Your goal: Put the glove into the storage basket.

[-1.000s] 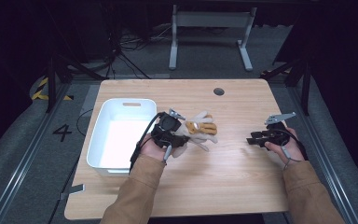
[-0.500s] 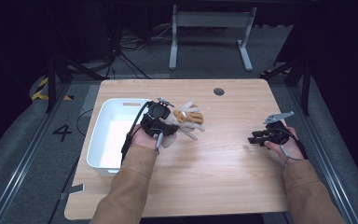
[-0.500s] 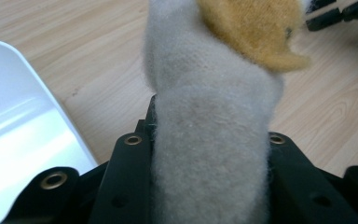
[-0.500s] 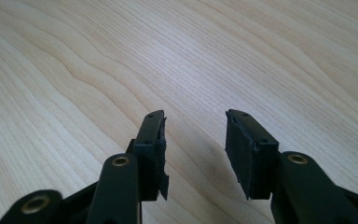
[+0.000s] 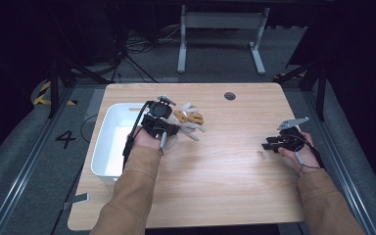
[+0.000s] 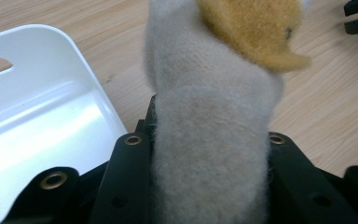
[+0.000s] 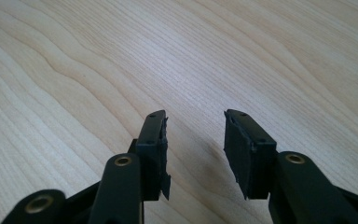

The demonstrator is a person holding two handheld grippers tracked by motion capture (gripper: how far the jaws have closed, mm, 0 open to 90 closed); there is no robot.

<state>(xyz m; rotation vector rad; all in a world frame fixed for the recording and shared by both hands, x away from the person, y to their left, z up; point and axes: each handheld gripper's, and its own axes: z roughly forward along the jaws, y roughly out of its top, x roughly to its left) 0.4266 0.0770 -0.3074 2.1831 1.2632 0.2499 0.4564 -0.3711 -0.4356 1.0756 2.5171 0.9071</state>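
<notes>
The jaws of the left gripper (image 6: 205,154) are clamped on the cuff of a beige knitted glove (image 6: 209,116), which is pinched between the two black pads and fills the gap from side to side. A mustard-yellow patch is seen on the glove's far end, and its fingers are spread over the wood past the gripper in the high view (image 5: 188,122). The glove is thus held just beside the right-hand rim of a white bin (image 5: 108,147), whose rounded corner and slotted handle are seen in the left gripper view (image 6: 37,93).

The jaws of the right gripper (image 7: 193,140) are parted, with nothing between them but bare wood; they have just been closing slightly. This gripper is held low over the right part of the tabletop (image 5: 225,171), well apart from the glove, in the high view (image 5: 269,144).

The tabletop is of pale wood with a plain grain, and a dark round grommet (image 5: 229,96) is set near its far edge. Beyond it, grey carpeted floor, white frame legs and loose black cables are seen in a dim room.
</notes>
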